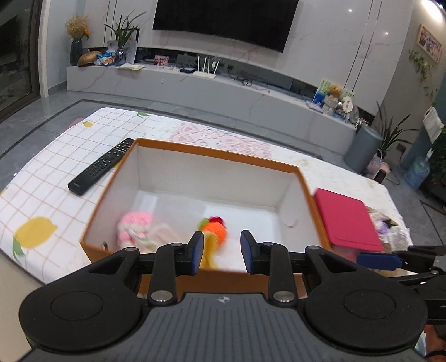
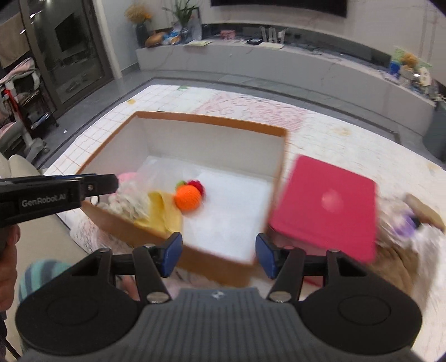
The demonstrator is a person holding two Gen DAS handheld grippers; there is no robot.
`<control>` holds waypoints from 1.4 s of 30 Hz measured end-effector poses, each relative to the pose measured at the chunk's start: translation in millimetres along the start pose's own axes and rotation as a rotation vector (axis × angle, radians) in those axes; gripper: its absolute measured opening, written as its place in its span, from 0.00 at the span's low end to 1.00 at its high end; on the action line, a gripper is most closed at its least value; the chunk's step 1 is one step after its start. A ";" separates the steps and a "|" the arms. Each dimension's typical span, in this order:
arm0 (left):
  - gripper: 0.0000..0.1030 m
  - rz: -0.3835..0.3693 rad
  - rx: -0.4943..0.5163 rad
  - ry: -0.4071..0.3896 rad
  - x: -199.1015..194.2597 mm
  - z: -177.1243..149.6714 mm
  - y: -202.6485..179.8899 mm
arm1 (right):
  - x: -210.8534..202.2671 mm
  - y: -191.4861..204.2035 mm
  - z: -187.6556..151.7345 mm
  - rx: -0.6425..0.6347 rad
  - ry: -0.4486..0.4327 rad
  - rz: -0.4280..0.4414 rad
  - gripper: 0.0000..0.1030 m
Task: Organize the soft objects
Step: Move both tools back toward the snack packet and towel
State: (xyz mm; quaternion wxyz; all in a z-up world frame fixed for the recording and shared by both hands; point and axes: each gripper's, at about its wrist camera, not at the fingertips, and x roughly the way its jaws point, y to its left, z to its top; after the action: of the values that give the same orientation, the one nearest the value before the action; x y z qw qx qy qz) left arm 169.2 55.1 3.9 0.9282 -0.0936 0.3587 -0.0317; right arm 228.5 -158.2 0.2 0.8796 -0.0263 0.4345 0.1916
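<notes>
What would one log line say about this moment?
left hand-held gripper: open, empty | right hand-held gripper: open, empty | orange box: holds pink knit toy, orange knit toy | red case: beside box

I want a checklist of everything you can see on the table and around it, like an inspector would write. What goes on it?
Surface: table under a grid cloth with lemon prints.
Job's things: orange-rimmed box, open, holding a pink knitted toy, an orange knitted toy and a yellow cloth. More soft things lie right of the box, too blurred to name.
Clutter: black remote left of the box; pink flat case on its right.
Grippers: left gripper open, empty, at the box's near edge; right gripper open, empty, near the box's right corner.
Cables: nothing seen on the table.
Surroundings: TV, low shelf with router, plants.
</notes>
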 end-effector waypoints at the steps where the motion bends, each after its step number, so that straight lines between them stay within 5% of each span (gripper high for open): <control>1: 0.33 -0.001 -0.003 -0.005 -1.6 -5.4 -4.4 | -6.8 -5.1 -7.8 0.009 -0.008 -0.008 0.58; 14: 0.33 -0.105 0.083 0.126 22.5 -73.5 -87.4 | -51.0 -88.4 -104.2 0.190 -0.027 -0.159 0.60; 27: 0.33 -0.200 0.152 0.169 49.7 -103.6 -181.9 | -72.2 -183.2 -151.4 0.294 -0.025 -0.356 0.63; 33: 0.33 -0.239 0.200 0.157 68.6 -108.9 -215.1 | -68.8 -216.5 -156.9 0.378 -0.018 -0.313 0.63; 42: 0.47 -0.257 0.305 0.166 95.5 -106.0 -240.8 | -50.2 -235.7 -145.9 0.401 0.003 -0.289 0.62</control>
State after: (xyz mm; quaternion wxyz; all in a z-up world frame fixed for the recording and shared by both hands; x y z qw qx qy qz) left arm 170.8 -209.1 -88.6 0.8871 0.0057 0.4103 -0.2112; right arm 175.8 -423.1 -79.9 0.8848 0.0865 0.4570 -0.0264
